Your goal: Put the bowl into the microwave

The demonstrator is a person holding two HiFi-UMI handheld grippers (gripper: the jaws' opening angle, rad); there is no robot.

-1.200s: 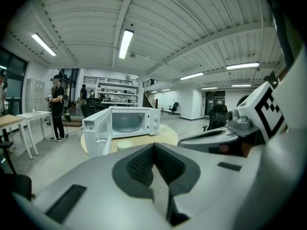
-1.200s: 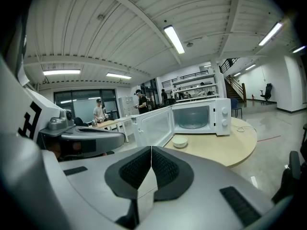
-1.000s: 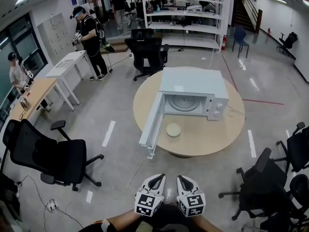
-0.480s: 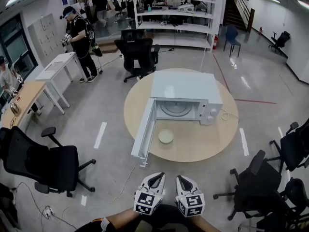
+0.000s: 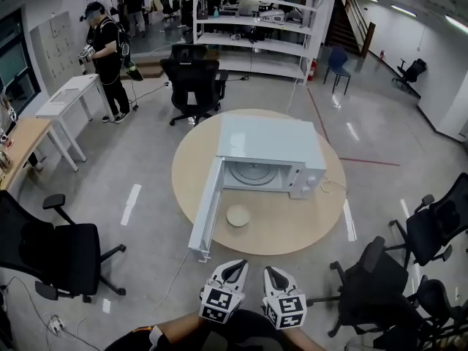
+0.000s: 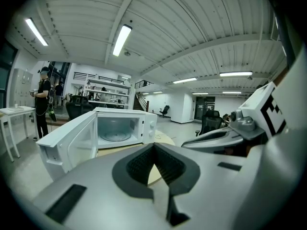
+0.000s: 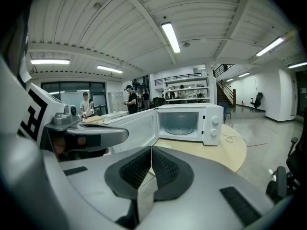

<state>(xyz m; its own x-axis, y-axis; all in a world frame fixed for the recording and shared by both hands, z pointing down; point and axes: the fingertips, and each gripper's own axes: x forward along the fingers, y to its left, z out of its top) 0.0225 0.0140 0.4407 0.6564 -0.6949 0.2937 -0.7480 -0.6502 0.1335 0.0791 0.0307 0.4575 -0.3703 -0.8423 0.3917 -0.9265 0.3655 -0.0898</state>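
Table, round and of pale wood point(image 5: 292, 232), stands ahead of both grippers, well apart from them across open floor. On it sits a white microwave point(image 5: 267, 141) with its mouth turned toward the grippers. Its door point(image 5: 205, 207) is swung fully open on the left gripper's side and reaches about to the table's near edge. The glass turntable point(image 5: 254, 172) inside is bare.

The bowl point(image 5: 238, 216), shallow and cream-coloured, rests on the tabletop just in front of the open cavity. It lies beside the door, straight ahead of the left gripper point(image 5: 235, 265) and a little left of the right gripper point(image 5: 272, 270).

Both grippers hang low and close to the person's body, side by side, tips aimed at the table. In each gripper view the two ribbed pads are pressed together with nothing between them.

The step in hand looks like the approach, with the bowl not yet lifted. To do it well:
- Come in on the right of the door's free edge so it is not bumped.
- Spread one gripper's jaws before reaching the bowl.
- Pinch the near rim and keep the bowl level.
- Set it on the middle of the turntable.

No brand or wording is readable. The microwave's two round knobs point(image 7: 215, 121) show no legible print. The marker cubes point(image 5: 218, 306) carry only black-and-white square patterns.
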